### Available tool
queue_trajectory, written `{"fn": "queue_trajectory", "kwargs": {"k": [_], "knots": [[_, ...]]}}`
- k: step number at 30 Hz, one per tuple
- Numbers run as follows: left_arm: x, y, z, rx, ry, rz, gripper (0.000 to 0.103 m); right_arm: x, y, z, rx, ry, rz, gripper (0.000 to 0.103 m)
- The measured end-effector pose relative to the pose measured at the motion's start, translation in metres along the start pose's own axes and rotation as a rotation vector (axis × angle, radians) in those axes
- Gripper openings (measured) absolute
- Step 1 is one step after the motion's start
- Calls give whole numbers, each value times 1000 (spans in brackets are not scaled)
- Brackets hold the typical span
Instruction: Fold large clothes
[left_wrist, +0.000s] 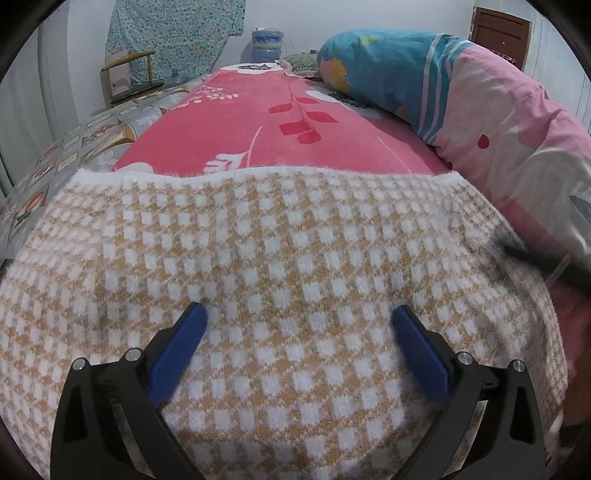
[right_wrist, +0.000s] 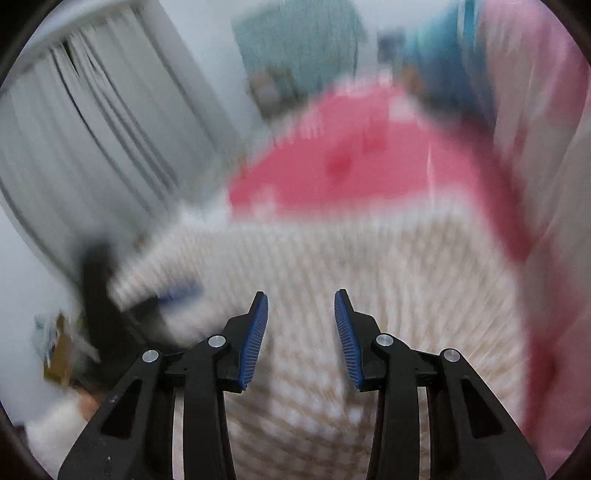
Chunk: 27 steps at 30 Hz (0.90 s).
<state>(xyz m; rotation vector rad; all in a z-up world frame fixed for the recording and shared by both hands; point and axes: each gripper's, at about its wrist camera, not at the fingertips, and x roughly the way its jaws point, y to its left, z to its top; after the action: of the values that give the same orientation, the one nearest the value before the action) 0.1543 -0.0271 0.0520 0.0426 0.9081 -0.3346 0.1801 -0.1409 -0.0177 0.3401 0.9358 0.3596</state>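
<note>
Fluffy tan-and-white checked knit sweater (left_wrist: 280, 266) is lying spread on the pink bed (left_wrist: 236, 122), directly beneath the wide-open left gripper (left_wrist: 299, 314) and the narrower, empty right gripper (right_wrist: 301, 299).

Left gripper (left_wrist: 298, 314): two black plastic arms, each a curved frame with a triangular cut-out near its base. Each arm is jointed at two round silver screw heads. Fingers (left_wrist: 176, 350) are faced with flat, smooth-looking blue pads with squared tips.

Right gripper (right_wrist: 301, 301): same build. Black linkage arms, triangular cut-outs, two silver screws on each side. Blue pads (right_wrist: 255, 339) here show fine ribbing across their inner faces, with a black backing piece behind each. A few pale specks mark the lower left arm. No cables or lettering visible on either unit.
</note>
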Motion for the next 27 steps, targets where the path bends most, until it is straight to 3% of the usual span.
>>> {"fn": "queue_trajectory", "kwargs": {"k": [2,10,12,14,16,17,18,21,27], "knots": [[1,-4,-2,19,4,20,99,7,-5,-14,-35,-66,7,37],[-19,-14,16,24,34,33,96,5,-3,-10,-56,-74,-8,37],[-41,-2,27,-23,-48,60,96,5,-4,-12,-55,-77,-6,37],[-51,18,33,-102,-79,77,96,4,-5,-13,-57,-76,-7,37],[-34,46,30,-219,-22,75,96,4,-5,-13,-57,-78,-7,37],[-20,54,25,-232,3,49,95,5,-4,-15,-57,-79,-7,37],[-9,54,18,-204,1,43,97,6,-3,-15,-59,-78,-9,37],[-11,35,20,-148,-18,126,97,5,-2,-16,-68,-85,-21,37],[-22,35,25,-155,-11,94,95,5,-2,-15,-58,-84,-7,37]]}}
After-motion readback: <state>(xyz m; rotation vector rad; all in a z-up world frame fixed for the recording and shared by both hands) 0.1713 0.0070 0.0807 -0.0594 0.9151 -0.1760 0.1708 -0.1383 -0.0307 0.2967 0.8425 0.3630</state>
